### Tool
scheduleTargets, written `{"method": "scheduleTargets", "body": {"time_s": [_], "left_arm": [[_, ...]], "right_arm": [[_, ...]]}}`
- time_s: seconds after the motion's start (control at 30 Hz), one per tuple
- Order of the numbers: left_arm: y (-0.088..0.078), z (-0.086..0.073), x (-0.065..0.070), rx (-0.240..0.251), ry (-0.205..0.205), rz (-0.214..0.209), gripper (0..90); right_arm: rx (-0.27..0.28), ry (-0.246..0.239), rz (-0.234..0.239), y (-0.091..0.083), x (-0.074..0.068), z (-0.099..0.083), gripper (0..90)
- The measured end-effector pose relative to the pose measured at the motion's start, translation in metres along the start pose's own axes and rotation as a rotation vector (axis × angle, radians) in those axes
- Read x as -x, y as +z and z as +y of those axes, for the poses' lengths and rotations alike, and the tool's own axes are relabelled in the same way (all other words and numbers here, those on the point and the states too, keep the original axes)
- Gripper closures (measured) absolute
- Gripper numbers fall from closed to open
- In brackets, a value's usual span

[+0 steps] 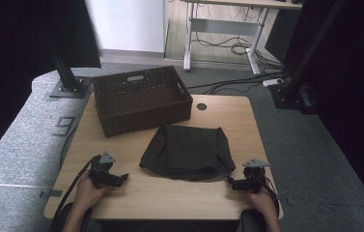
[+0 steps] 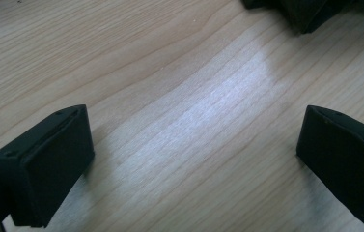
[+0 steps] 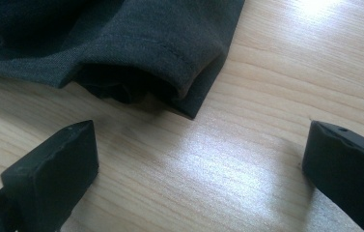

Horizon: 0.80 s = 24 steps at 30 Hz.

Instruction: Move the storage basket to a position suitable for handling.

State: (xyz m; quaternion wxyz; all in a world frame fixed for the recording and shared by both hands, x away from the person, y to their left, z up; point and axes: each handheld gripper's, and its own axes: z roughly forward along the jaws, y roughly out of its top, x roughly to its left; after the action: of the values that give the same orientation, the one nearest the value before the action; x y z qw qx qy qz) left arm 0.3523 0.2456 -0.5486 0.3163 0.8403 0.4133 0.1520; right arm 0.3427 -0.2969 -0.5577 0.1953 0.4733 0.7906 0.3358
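So from the high view you get the whole layout: a folded dark garment (image 1: 188, 152) lying flat in the middle of the wooden table (image 1: 170, 198), with a brown wicker basket (image 1: 141, 99) just behind it toward the far-left corner, close to the cloth, though I can't tell if they touch. The left gripper (image 1: 121, 178) sits near the front left of the table, well off to the side of the garment, and the right gripper (image 1: 230, 181) is at the front right, just beside the garment's near right corner.

Up close, the right gripper view gives what the overhead can't: a hemmed edge of the garment (image 3: 136, 53), looks like a sleeve opening, just past the jaws, not touching them. Both jaws are spread wide with bare wood between them.

Left gripper view, same deal: jaws wide apart over bare table, with a dark corner of the garment (image 2: 305, 14) at the top edge.
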Motion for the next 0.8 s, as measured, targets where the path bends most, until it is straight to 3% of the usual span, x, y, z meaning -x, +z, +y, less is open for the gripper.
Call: {"method": "scheduleTargets", "body": {"time_s": [0.6, 0.8], "left_arm": [[0.0003, 0.0009, 0.0023, 0.002, -0.023, 0.015, 0.7], [0.0005, 0.0046, 0.0046, -0.014, -0.031, 0.008, 1.4]], "right_arm": [[0.000, -0.005, 0.010, 0.0006, 0.0010, 0.0008, 0.0], [-0.025, -0.008, 0.015, -0.0012, 0.0016, 0.0024, 0.8]]}}
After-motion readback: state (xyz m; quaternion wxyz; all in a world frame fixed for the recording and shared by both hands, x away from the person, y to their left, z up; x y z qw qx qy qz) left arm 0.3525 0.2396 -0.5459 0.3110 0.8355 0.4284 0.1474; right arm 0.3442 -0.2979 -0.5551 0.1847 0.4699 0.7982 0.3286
